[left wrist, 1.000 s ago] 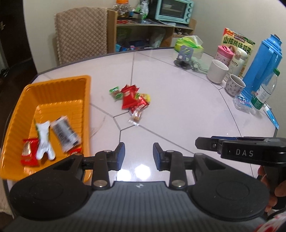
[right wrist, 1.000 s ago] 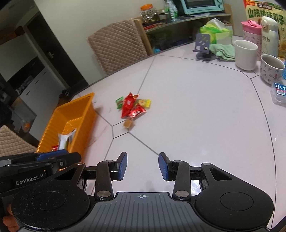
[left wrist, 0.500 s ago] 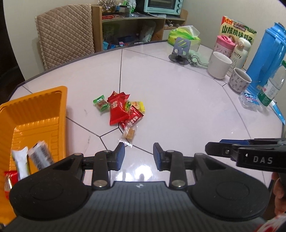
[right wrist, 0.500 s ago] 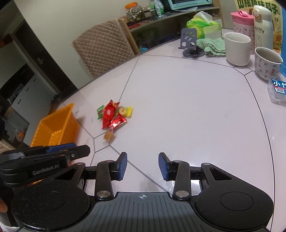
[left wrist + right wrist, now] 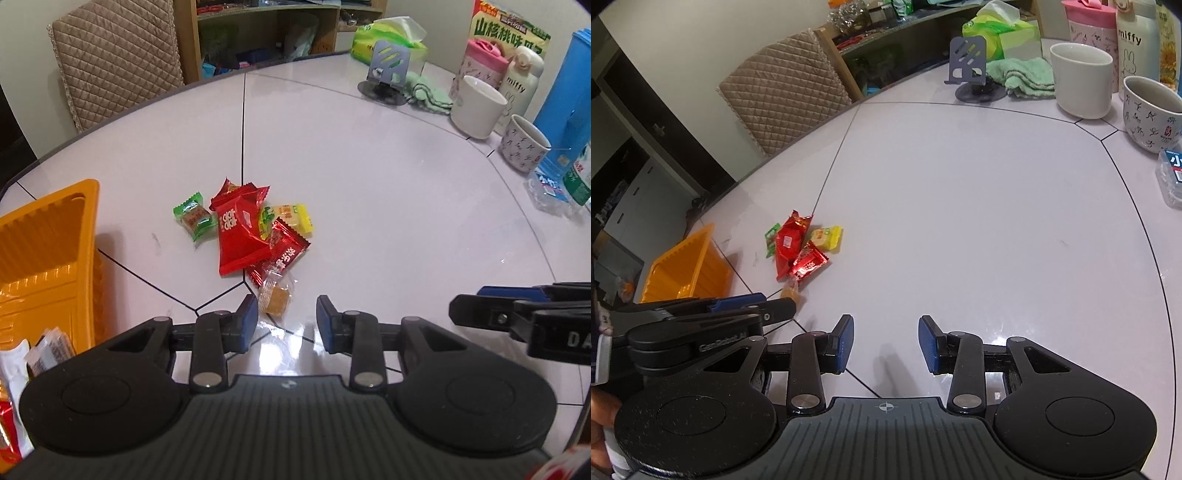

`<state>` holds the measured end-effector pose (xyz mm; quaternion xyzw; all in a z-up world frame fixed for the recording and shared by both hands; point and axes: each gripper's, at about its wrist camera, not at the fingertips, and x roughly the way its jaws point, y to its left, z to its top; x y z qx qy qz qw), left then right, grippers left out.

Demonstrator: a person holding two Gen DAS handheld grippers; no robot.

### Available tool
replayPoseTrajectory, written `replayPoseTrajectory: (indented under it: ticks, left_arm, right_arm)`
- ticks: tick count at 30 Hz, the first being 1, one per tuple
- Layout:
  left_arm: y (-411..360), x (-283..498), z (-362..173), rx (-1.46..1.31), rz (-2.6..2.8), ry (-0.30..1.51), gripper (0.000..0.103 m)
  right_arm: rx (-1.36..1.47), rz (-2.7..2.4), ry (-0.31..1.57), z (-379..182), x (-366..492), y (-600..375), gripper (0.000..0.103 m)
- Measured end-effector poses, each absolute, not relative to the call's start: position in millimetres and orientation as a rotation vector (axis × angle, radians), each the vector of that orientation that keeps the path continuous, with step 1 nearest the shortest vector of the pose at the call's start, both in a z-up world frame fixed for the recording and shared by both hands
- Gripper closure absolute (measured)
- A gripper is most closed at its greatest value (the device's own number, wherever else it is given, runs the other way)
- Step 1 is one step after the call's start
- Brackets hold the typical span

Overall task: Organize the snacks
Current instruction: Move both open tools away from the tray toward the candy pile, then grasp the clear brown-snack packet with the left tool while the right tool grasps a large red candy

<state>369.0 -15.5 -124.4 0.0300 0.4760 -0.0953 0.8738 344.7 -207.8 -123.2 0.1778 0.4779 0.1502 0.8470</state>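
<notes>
On the white table (image 5: 388, 192) — biggest thing in view — sits an orange tray (image 5: 44, 251) at the left edge, already holding a few wrapped snacks at its near end. Behind the table stand a quilted chair (image 5: 118, 55) and a wooden shelf (image 5: 266, 33).

Along the right side is a clutter row: blue thermos (image 5: 565, 92), snack box (image 5: 513, 33), pink cup (image 5: 476, 62), white bottle (image 5: 521, 77), white mug (image 5: 478, 107), patterned mug (image 5: 524, 144), green tissue pack (image 5: 388, 37), green cloth (image 5: 428, 96), grey phone stand (image 5: 388, 70). All are well apart from the snacks.

Snack pile (image 5: 251, 236) lies mid-table, just right of the tray and apart from it. Large red packet (image 5: 238, 236) is the longest piece, long axis running near-to-far, slightly tilted, wide end toward the camera. Smaller red packet (image 5: 284, 254) lies diagonally, partly under it. Green candy (image 5: 195, 219) sits on the left, yellow candy (image 5: 293, 218) on the right. Clear-wrapped amber candy (image 5: 277, 299) is nearest, lengthwise toward the left gripper (image 5: 284, 321), just ahead of its fingertips.

Left gripper hovers over bare table, jaws parted with a gap, nothing between them. Right gripper (image 5: 886, 343) — same, jaws apart and empty, over bare table right of the pile. Each gripper shows at the edge of the other's view; nothing lies between the left one and the pile.
</notes>
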Motion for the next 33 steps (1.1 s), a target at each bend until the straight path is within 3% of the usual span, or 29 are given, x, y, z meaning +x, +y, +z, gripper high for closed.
replayPoseTrajectory:
  ticks: [13, 16, 19, 33]
  left_arm:
    - [-16, 387, -144, 0.094, -0.177, 1.038, 0.073]
    - [-17, 386, -144, 0.110, -0.181, 1.030, 0.081]
    - [-16, 386, -143, 0.097, -0.182, 1.030, 0.083]
    - [8, 368, -102, -0.005, -0.141, 0.960, 0.084]
  right_arm:
    - [0.389, 0.288, 1.032, -135, 352, -213, 0.064]
    - [0.389, 0.286, 1.035, -136, 353, -213, 0.064]
    - [0.387, 0.288, 1.038, -136, 354, -211, 0.064]
    - [0.361, 0.375, 0.998, -124, 368, -185, 0.064]
